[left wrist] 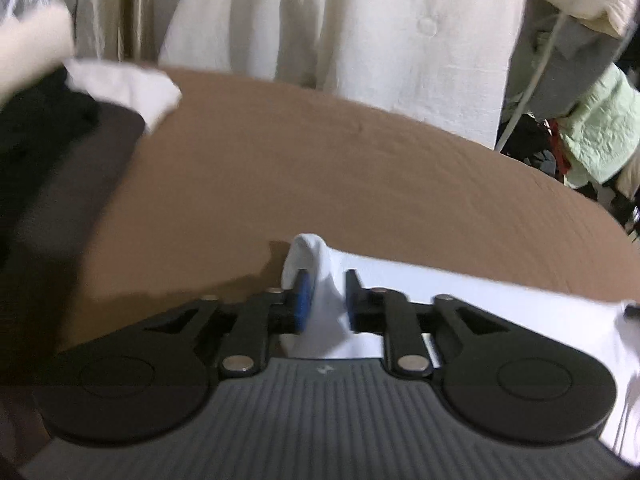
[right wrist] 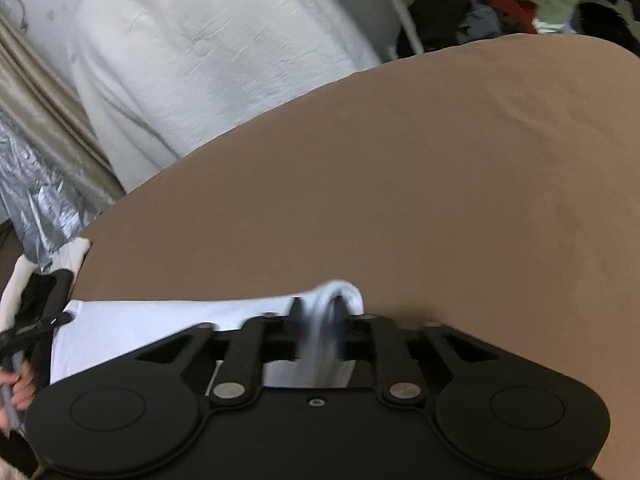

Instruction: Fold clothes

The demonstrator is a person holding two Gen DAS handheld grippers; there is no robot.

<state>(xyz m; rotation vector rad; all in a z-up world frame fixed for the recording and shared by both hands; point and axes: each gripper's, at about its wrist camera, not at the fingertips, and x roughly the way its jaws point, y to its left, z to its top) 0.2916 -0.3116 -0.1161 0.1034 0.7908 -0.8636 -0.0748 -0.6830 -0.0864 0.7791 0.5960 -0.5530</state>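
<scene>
**Both grippers hold the edge of a white garment over the brown table**

The left gripper (left wrist: 325, 298) is closed on a bunched corner of the white garment (left wrist: 460, 284). The cloth is pinched between its blue pads (left wrist: 303, 300), and a small fold stands up just beyond the fingertips. From there the garment stretches to the right, along the near edge of the brown table (left wrist: 320, 160).

The right gripper (right wrist: 318, 330) is also closed on the white garment (right wrist: 160, 324). A rolled edge of the cloth curls up over its fingertips, though this part is blurred. In this view the garment runs to the left, toward the other gripper (right wrist: 44, 312), which shows at the left border with the person's hand (right wrist: 18, 390) below it.

The garment lies low over the near side of the table; I cannot tell if it touches the surface.

Behind the table hangs a large cream cloth (left wrist: 360, 20). A light green garment (left wrist: 596, 132) lies among dark clothes at the right. Another piece of white cloth (left wrist: 132, 88) rests on the far left corner of the table.
</scene>
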